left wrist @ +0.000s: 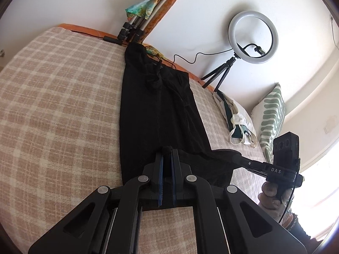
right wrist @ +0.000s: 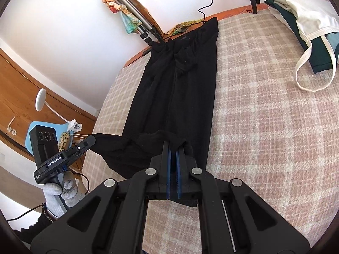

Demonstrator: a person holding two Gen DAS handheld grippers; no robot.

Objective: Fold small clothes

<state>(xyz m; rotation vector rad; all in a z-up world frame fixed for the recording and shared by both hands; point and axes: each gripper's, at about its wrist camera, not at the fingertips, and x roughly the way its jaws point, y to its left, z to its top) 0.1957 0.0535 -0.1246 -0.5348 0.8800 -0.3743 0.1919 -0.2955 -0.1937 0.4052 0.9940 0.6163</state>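
Observation:
A long black garment lies stretched along a checked bedspread, its far end bunched near the wall. My left gripper is shut on the garment's near hem, lifted off the bed. The right gripper shows at the right of the left wrist view, pinching the same hem farther right. In the right wrist view the garment runs away from my right gripper, which is shut on the hem. The left gripper grips the hem at the left, held by a gloved hand.
A ring light on a small tripod stands at the bed's far edge by the wall. A white and dark green pile of clothes and a patterned pillow lie to the right. A folded tripod with a colourful cloth leans on the wall.

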